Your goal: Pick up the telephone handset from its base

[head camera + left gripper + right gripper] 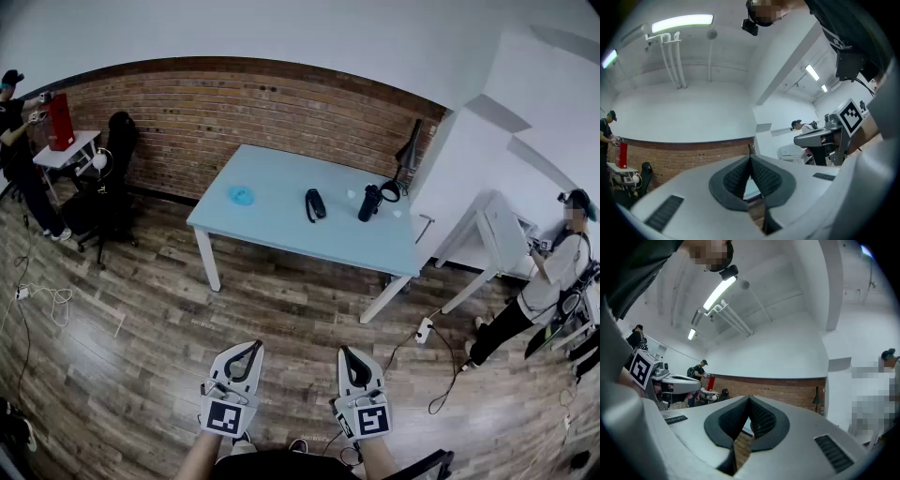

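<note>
**Grippers**
- Left gripper [255, 346]: grey two-jaw unit with black ribbed pads and a marker cube. It is held low over the wood-plank floor [141, 375]. Its jaws are closed with the pad tips meeting, and nothing is between them.
- Right gripper [344, 351]: matching grey unit just beside the left one. Its jaws are also closed tip to tip, and it holds nothing.

**Table and its contents**
- Pale blue rectangular tabletop [281, 173] on white legs, standing before the red brick wall [206, 112] and well apart from both grippers.
- Black telephone [316, 204], a dark oblong with a looping cord, lying near the middle of the tabletop. It is too small to tell the handset from the base. No gripper touches it.
- Black upright cylinder [369, 203], just to the right of the telephone.
- Blue round object [241, 195], on the left part of the tabletop.
- Black desk lamp [410, 150], at the far right corner of the tabletop.

**Surroundings**
- White power strip [424, 330] with a cable, on the floor near the table's right leg.
- Person in dark clothes [17, 141] at the far left, beside a small white table [64, 153] bearing a red box [60, 122].
- Black chair [114, 178], next to that small table.
- Person in a light top [548, 286] at the right, near a white desk [497, 234].
</note>
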`<state>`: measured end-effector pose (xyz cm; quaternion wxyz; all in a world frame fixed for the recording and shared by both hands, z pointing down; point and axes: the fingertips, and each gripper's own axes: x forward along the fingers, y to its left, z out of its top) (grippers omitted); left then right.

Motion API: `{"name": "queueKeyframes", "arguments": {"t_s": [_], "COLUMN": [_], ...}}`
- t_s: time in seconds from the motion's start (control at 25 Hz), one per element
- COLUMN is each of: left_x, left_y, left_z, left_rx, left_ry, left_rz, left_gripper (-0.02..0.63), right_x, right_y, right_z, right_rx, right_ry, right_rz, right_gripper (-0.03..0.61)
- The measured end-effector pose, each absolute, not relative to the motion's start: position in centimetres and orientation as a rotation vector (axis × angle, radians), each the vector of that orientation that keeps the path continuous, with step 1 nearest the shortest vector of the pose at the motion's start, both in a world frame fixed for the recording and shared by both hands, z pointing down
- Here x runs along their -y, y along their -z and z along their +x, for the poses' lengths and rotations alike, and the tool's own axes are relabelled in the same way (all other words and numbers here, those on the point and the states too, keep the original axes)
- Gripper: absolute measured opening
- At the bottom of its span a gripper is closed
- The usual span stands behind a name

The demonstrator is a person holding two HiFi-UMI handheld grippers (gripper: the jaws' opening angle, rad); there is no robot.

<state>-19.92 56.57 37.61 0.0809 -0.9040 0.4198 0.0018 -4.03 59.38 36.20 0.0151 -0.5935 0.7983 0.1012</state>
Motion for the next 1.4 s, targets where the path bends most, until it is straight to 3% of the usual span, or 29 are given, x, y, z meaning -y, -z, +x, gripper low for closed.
{"name": "queueKeyframes", "arguments": {"t_s": [0.24, 1.4], "left_x": [-55.0, -53.6], "left_y": [-38.6, -41.8], "left_z": [-19.8, -23.9], "left_rx": [-1.296, -1.176], "left_ry": [0.052, 0.023], "left_rz": [-2.697, -2.855], "left_gripper": [0.018, 0.017], "right_x": [-56.7, -56.6], "right_y": [-38.4, -40.1], "right_z": [-4.3, -10.8], "right_rx": [-2.596, -2.637], "right_ry": [-0.175, -0.136], "right_rz": [-1.780, -1.894], "right_gripper": [0.008, 0.009]}}
